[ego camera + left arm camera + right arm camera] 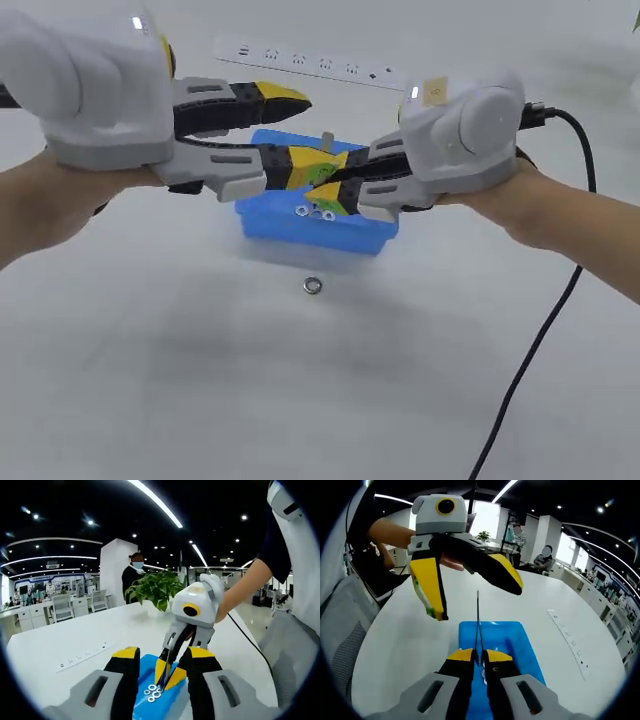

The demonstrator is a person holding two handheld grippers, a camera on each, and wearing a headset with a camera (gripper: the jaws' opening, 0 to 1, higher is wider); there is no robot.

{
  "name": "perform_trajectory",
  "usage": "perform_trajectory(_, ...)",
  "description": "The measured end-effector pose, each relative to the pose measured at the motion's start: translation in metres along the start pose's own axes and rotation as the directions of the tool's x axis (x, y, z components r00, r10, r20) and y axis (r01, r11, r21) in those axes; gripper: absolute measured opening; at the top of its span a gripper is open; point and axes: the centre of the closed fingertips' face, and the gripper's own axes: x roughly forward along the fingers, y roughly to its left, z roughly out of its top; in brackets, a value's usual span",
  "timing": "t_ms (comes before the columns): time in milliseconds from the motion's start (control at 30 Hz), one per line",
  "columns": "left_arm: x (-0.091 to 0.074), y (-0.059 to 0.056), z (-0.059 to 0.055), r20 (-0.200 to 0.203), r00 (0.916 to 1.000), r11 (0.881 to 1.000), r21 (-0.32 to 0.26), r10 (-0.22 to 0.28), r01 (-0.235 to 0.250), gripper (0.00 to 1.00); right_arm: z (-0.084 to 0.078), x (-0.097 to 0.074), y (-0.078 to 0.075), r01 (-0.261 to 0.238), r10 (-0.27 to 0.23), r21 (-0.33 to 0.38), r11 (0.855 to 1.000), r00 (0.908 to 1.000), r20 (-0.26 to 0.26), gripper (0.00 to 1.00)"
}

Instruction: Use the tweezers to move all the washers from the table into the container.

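Head view showed the right tongs (325, 190) clamped narrow on the tweezers (478, 615), which reached over the blue container (375, 235), where three washers (315, 212) already lay; whether the tips carried another I could not tell. The left tongs (318, 130) hung wide and empty over the container too. One loose washer (313, 286) lay on the white surface (200, 380), just in front of the container — probably the last to fetch. To do it well, the tweezers needed to come down steeply, one tip inside the hole and one outside the rim. The squeeze had to be gentle — too hard and it would flick away. The lift should then go level over the wall, left tongs kept clear.
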Motion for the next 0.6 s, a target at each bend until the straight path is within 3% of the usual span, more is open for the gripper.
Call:
perform_trajectory(267,0.002,-0.011,-0.004,-0.047,0.9926,0.992,0.061,-0.112,0.114,0.26,0.002,0.001,0.001,-0.008,0.008,-0.005,1.0,1.0,0.002,0.09)
perform_trajectory(533,0.005,-0.02,-0.002,-0.06,0.9861,0.982,0.098,-0.155,0.16,0.12,0.007,0.0,0.0,-0.007,0.007,-0.009,1.0,0.9999,0.011,0.09)
perform_trajectory(600,0.004,-0.015,-0.004,-0.059,0.9863,0.982,0.103,-0.154,0.16,0.07,0.007,0.0,0.002,-0.016,0.016,-0.02,1.0,0.9998,0.007,0.09)
